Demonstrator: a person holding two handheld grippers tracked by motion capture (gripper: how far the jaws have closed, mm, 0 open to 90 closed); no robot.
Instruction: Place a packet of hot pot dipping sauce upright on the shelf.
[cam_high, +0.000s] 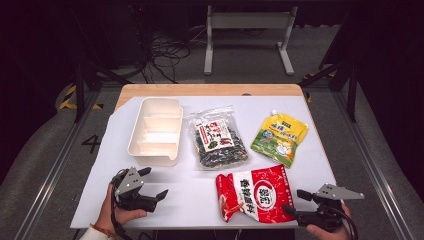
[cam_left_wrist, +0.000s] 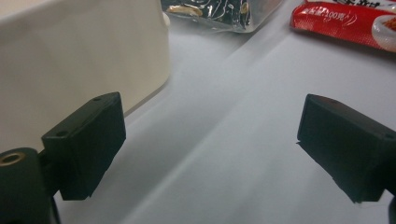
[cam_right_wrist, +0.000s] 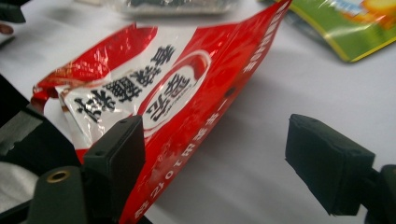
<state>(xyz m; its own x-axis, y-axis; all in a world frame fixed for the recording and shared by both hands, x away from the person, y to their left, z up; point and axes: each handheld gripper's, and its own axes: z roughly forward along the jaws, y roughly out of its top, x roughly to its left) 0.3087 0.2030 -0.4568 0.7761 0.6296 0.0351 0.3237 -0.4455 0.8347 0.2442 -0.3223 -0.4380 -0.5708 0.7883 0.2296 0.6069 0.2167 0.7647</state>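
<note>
Two pairs of black jaws stand spread apart, and neither pair grips anything. Between the jaws of the right gripper (cam_high: 296, 201) lies bare white table cover, as the right gripper view shows; its near jaw sits right at the edge of the red snack bag (cam_right_wrist: 168, 102), though I cannot tell whether it touches the foil. That bag lies flat near the front edge of the table (cam_high: 200, 200), its bottom-right corner pointing at the right gripper, with the person's right hand (cam_high: 325, 231) holding the tool from below.

The left gripper (cam_high: 156, 184) is likewise released, resting low over the cover at the front left, with nothing between its jaws in the left gripper view. Just beside one of its jaws rises the wall of the cream plastic box (cam_left_wrist: 84, 51), near but apart. The left hand (cam_high: 112, 212) grasps the tool, a red band at the wrist.

Farther out, the box (cam_high: 155, 131) stands at the back left and has inner dividers. To its right lies a clear bag of dark dried food (cam_high: 219, 140), and well to the right of that a green and yellow pouch (cam_high: 280, 137) with a spout. The red bag sits in front of both.
</note>
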